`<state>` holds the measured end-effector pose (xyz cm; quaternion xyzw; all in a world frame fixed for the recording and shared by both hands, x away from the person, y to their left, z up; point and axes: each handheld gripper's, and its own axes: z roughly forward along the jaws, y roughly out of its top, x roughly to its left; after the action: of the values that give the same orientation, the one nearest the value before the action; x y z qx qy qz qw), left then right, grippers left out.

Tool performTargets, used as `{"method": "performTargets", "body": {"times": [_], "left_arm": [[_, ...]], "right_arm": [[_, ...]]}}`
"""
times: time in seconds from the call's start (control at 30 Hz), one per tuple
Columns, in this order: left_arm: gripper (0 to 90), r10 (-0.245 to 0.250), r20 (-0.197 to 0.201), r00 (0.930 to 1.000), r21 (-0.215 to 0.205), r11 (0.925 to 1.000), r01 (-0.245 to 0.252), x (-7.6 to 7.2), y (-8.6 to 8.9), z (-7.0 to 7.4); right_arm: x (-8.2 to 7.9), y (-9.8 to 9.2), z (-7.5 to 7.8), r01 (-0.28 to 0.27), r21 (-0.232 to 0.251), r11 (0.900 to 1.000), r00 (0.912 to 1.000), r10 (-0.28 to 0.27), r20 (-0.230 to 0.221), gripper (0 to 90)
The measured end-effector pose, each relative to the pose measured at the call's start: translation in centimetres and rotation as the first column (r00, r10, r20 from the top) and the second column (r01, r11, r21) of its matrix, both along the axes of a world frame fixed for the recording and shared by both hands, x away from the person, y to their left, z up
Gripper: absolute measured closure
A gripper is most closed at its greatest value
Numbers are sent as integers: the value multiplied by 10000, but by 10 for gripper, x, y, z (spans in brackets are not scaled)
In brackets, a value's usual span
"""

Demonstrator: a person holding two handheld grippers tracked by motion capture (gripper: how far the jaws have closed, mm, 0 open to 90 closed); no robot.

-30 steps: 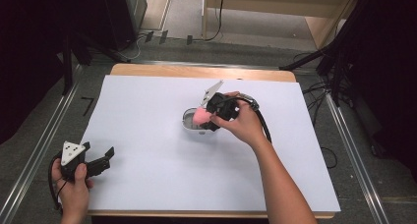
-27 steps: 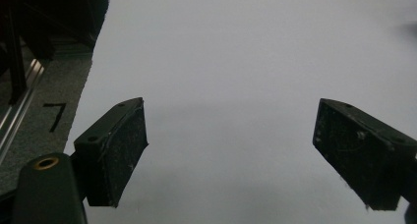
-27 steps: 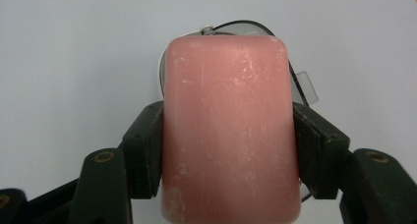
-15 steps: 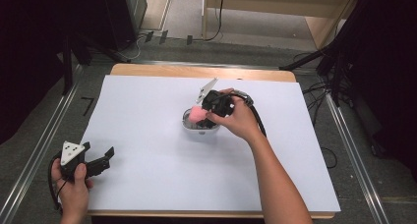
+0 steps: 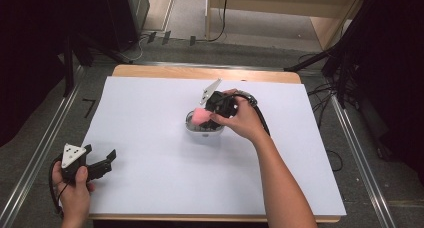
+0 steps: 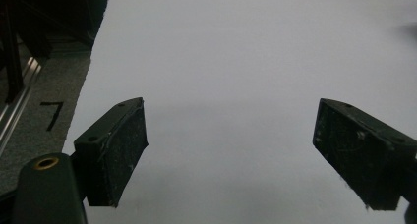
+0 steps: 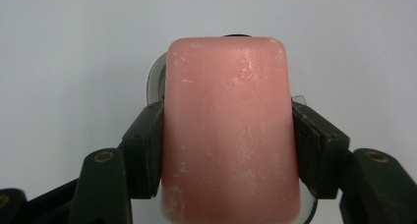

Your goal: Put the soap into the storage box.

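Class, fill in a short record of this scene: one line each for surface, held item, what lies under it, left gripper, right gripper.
surface: white sheet over a wooden table
held item: pink block, clamped at its sides
under it: small round dish; whether the block touches it cannot be told
left gripper: open, holding nothing, near the sheet's front left corner
right gripper: shut on the pink block, over the dish at mid-table

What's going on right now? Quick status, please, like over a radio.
Right gripper shut on pink block, over small round bowl. Left gripper open, idle near table's front left corner. Nothing in the way.
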<state>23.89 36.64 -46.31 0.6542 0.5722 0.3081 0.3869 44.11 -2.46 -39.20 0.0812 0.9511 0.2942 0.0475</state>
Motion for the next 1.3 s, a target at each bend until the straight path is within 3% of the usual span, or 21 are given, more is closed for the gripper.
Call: {"method": "performTargets", "body": {"times": [0.57, 0.67, 0.8, 1.0, 1.13, 1.27, 1.3], "left_arm": [[137, 9, -29, 10000, -12, 10000, -9, 0, 0, 0], [137, 13, -24, 10000, -23, 10000, -13, 0, 0, 0], [138, 17, -19, 10000, -71, 10000, -17, 0, 0, 0], [137, 10, -20, 10000, -67, 10000, -10, 0, 1, 0], [137, 0, -40, 10000, 0, 10000, 0, 0, 0, 0], [137, -14, -43, 10000, 25, 10000, 14, 0, 0, 0], [137, -14, -43, 10000, 24, 10000, 14, 0, 0, 0]], "right_arm": [[1, 4, -7, 12, -212, 9998, 10000, -13, -58, 387], [2, 4, -8, 182, -138, 9997, 9998, -183, -48, 381], [3, -3, -2, 410, 648, 9971, 9987, -390, -323, 355], [-1, -15, -3, 797, 600, 9950, 9964, -778, -335, 315], [-9, -26, -8, 1424, 806, 9865, 9896, -1401, -333, 252], [-20, -39, -11, 2286, 754, 9706, 9732, -2298, 66, 168], [-22, -42, -12, 2431, 774, 9669, 9698, -2438, -9, 151]]}}
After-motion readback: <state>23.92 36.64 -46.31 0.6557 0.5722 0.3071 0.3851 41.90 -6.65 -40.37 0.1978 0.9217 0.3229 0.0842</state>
